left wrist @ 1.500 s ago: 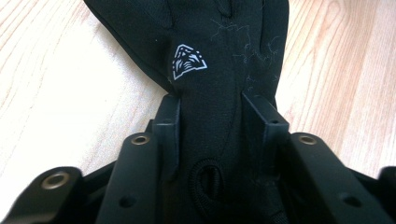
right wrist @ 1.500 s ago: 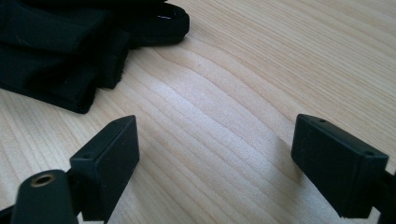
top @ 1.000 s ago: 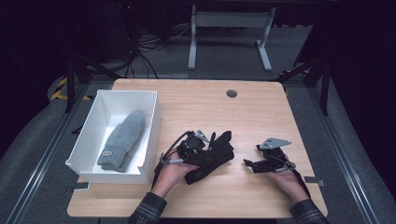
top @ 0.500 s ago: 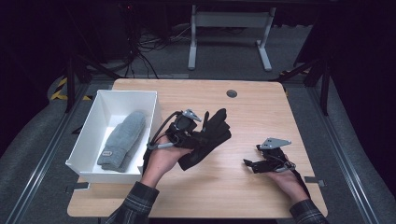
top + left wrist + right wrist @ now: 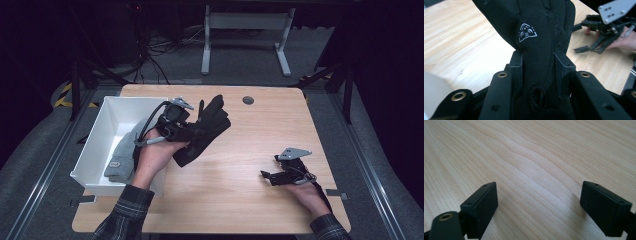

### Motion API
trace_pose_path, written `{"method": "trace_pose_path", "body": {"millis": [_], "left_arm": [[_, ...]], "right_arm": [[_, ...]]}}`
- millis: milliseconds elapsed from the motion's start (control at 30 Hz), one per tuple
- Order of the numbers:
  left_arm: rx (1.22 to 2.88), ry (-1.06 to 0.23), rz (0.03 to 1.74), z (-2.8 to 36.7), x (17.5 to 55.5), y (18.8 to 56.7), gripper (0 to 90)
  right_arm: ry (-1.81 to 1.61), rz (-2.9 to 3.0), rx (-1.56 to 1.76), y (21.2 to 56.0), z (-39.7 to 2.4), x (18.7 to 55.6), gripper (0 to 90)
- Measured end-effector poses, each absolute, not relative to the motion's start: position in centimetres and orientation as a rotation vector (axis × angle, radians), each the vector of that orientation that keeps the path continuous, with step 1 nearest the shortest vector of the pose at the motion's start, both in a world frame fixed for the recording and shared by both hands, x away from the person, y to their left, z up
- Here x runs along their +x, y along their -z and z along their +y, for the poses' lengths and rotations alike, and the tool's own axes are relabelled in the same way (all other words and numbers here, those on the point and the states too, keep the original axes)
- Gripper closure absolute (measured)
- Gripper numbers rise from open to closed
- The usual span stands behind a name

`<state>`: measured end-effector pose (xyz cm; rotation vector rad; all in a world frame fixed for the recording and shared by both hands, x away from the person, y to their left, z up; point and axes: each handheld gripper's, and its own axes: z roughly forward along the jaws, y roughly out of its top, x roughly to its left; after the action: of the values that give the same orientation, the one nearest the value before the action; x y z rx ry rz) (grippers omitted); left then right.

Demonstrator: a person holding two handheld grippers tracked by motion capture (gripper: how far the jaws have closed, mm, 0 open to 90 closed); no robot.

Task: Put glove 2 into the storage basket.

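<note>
My left gripper point(image 5: 189, 132) is shut on a black glove point(image 5: 207, 129) and holds it in the air, just right of the white bin point(image 5: 98, 134). In the left gripper view both jaws pinch the cuff end of the glove point(image 5: 541, 35), whose white logo faces the camera, at the left gripper point(image 5: 539, 63). The glove's fingers point away from the person. My right gripper point(image 5: 268, 176) rests low on the table at the right, open with nothing between its jaws. In its own view, bare wood lies between the jaws of the right gripper point(image 5: 539, 202). It also appears far off as the right gripper point(image 5: 578, 37).
A grey knitted piece point(image 5: 125, 150) with a small label lies inside the white bin at the table's left. The wooden table point(image 5: 240, 205) has a round grommet point(image 5: 247, 100) near its far edge. Dark floor, cables and a metal stand lie beyond.
My left gripper has lifted the black glove off the table and carried it up and to the left, toward the bin. The right gripper has stayed in place.
</note>
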<state>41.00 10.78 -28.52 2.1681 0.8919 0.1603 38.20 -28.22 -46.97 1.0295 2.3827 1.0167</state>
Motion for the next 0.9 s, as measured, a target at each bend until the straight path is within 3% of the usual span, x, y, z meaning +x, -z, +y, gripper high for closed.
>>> {"method": "trace_pose_path", "body": {"millis": [900], "left_arm": [[1.996, -0.309, 1.247, 24.0, 40.8, 28.5, 65.5]], "right_arm": [[-1.015, 2.381, 1.033, 47.0, -28.2, 38.2, 15.4]]}}
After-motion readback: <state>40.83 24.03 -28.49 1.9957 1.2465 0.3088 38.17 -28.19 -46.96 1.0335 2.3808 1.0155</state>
